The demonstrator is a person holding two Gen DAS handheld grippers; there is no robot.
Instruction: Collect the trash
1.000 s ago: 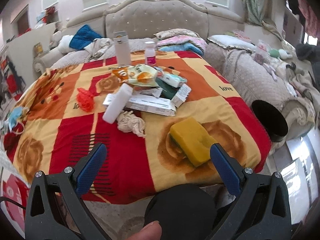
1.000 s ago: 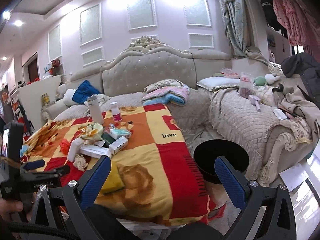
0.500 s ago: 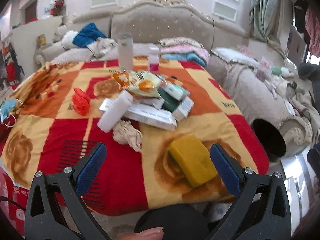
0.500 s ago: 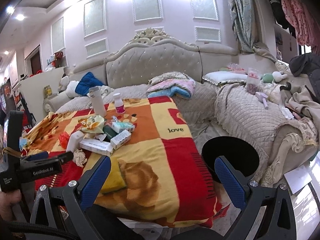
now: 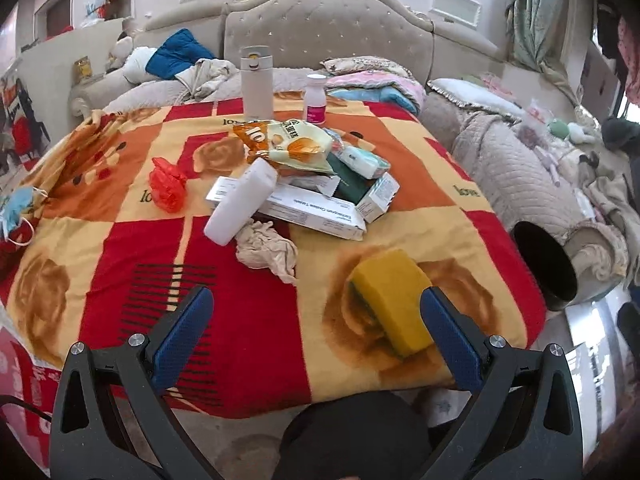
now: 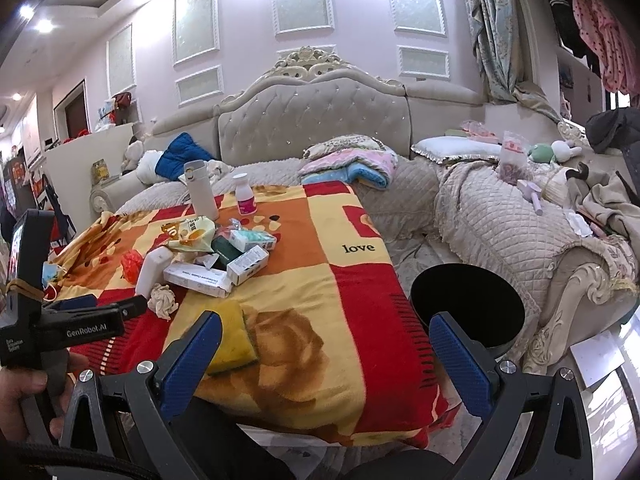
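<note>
Left gripper (image 5: 316, 316) hangs wide open above crumpled tissue (image 5: 267, 249) and yellow sponge (image 5: 394, 300)

This was a home, probably a living room or bedroom: a tufted headboard-style sofa back (image 6: 316, 120), quilted couch covers (image 6: 500, 220), curtains (image 6: 500, 32), hanging clothes (image 6: 592, 28) and a blanket-covered table (image 5: 400, 160) showed it.

A red, orange and yellow rose-patterned blanket (image 5: 248, 304); on it a yellow sponge (image 5: 394, 296), beside it a black bin (image 6: 468, 308).
</note>
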